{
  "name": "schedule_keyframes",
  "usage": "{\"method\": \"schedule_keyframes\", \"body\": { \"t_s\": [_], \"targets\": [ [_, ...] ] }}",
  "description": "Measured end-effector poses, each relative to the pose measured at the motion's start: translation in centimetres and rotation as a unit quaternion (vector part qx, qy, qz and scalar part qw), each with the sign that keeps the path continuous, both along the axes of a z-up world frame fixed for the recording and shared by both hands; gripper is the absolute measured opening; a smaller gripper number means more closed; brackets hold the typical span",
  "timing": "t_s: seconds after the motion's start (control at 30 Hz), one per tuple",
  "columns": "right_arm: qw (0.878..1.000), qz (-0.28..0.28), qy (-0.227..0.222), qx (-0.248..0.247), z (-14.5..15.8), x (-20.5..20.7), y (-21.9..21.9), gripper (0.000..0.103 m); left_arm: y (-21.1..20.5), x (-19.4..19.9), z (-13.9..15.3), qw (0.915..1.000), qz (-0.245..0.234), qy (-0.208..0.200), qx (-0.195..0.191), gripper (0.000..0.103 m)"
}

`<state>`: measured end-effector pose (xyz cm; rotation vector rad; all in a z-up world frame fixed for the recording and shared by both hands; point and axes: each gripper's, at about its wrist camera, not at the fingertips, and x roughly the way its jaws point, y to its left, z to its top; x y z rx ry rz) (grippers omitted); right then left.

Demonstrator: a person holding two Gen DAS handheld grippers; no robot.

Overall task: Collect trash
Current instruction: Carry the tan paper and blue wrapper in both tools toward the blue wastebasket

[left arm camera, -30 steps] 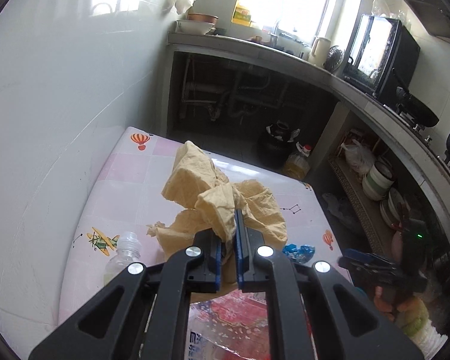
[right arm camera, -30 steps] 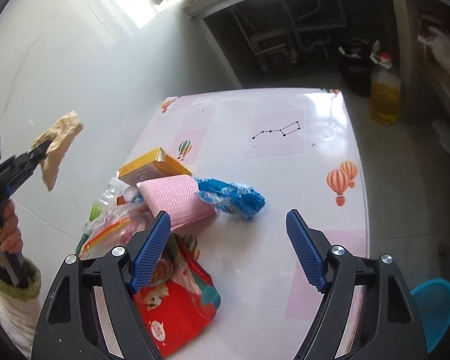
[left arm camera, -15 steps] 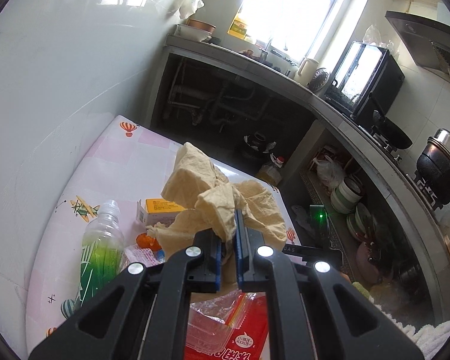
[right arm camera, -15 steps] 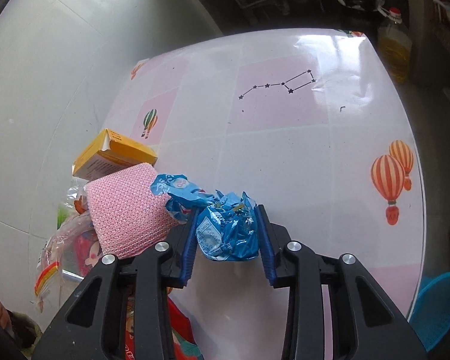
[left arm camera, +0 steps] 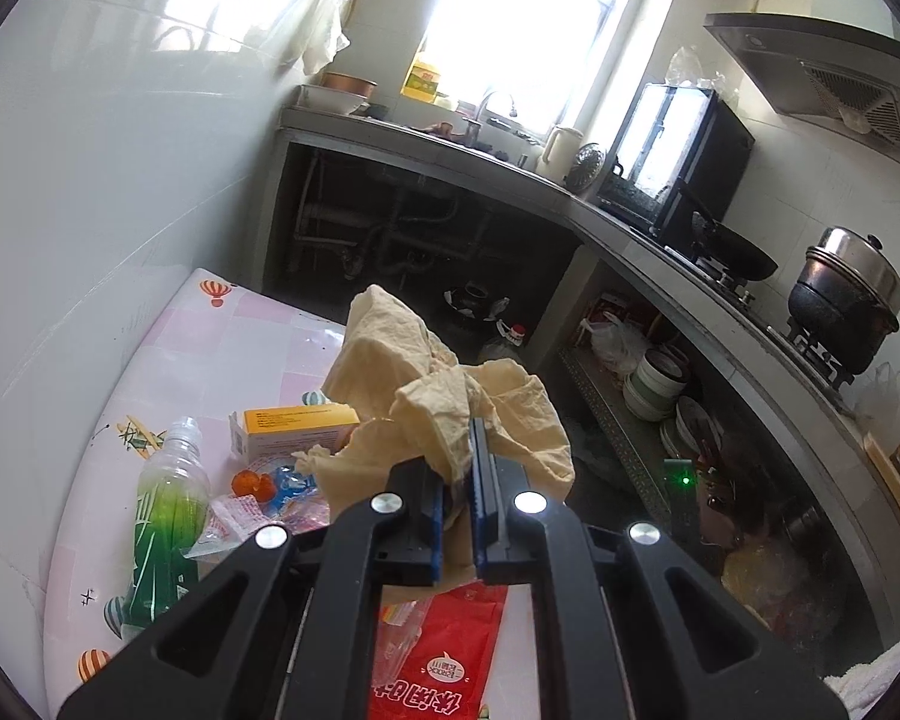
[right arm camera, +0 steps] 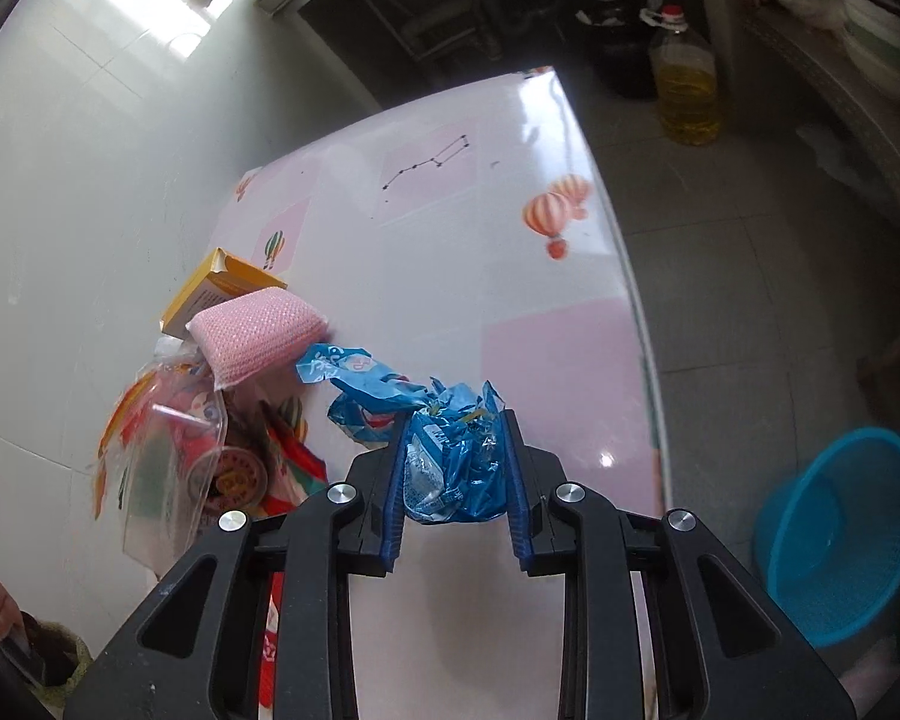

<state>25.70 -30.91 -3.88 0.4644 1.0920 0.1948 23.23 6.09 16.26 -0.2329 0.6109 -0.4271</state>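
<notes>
**Basket lies low to the right of the loaded tongs**

The right gripper (right arm camera: 453, 468) is closing on the blue wrapper (right arm camera: 450, 456) over the table (right arm camera: 450, 210); the blue basket (right arm camera: 840, 534) sits on the floor rightward. The left gripper (left arm camera: 457, 480) pinches the crumpled yellow paper (left arm camera: 444, 396)

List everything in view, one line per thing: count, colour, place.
crumpled paper: one, tan, clamped in the left gripper.
blue wrapper: one, blue, between the right gripper's closing fingers.
sponge: one, pink, on the pile by the wall.
carton: one, yellow, behind the sponge.
bottle: one, clear with green label, on the table's left.
red packet: one, red, on the table's near edge.
table: one, pink and white.
basket: one, blue, on the floor right of the table.
oil jug: one, yellow, on the floor beyond the table.
left gripper: one, black, blue pads.
right gripper: one, black, blue pads.
</notes>
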Motion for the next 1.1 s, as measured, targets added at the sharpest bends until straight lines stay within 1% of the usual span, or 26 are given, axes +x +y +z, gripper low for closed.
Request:
{"method": "schedule_keyframes", "body": {
  "t_s": [0.1,0.23,0.33,0.47,0.63,0.77,0.93,1.1],
  "targets": [
    [0.999,-0.036,-0.008,0.008,0.8,-3.4,-2.1,0.026,-1.9,-0.8,0.2,0.9996,-0.029,-0.004,0.002,0.006],
    [0.996,-0.085,-0.015,0.002,1.6,-8.1,-4.8,0.026,-5.1,-2.2,0.3,0.9976,-0.069,-0.011,0.007,0.006],
    [0.993,-0.121,-0.012,-0.001,1.6,-11.0,-6.8,0.026,-8.1,-2.8,0.1,0.9946,-0.104,-0.006,0.008,0.006],
    [0.987,-0.162,-0.002,0.001,0.5,-13.9,-8.9,0.026,-12.2,-3.8,-0.5,0.9898,-0.142,0.001,0.013,0.006],
    [0.978,-0.206,0.023,0.014,-1.0,-17.3,-11.6,0.026,-17.1,-4.6,-2.2,0.9836,-0.178,0.021,0.024,0.006],
    [0.973,-0.229,0.035,0.019,-2.0,-19.3,-13.1,0.026,-21.2,-4.8,-3.9,0.9784,-0.199,0.035,0.042,0.006],
    [0.967,-0.251,0.043,0.021,-3.0,-20.7,-14.2,0.026,-25.7,-4.5,-6.5,0.9725,-0.215,0.063,0.064,0.006],
    [0.962,-0.266,0.051,0.027,-4.3,-21.5,-15.1,0.026,-30.6,-4.3,-9.5,0.9639,-0.234,0.090,0.090,0.006]
  ]
}}
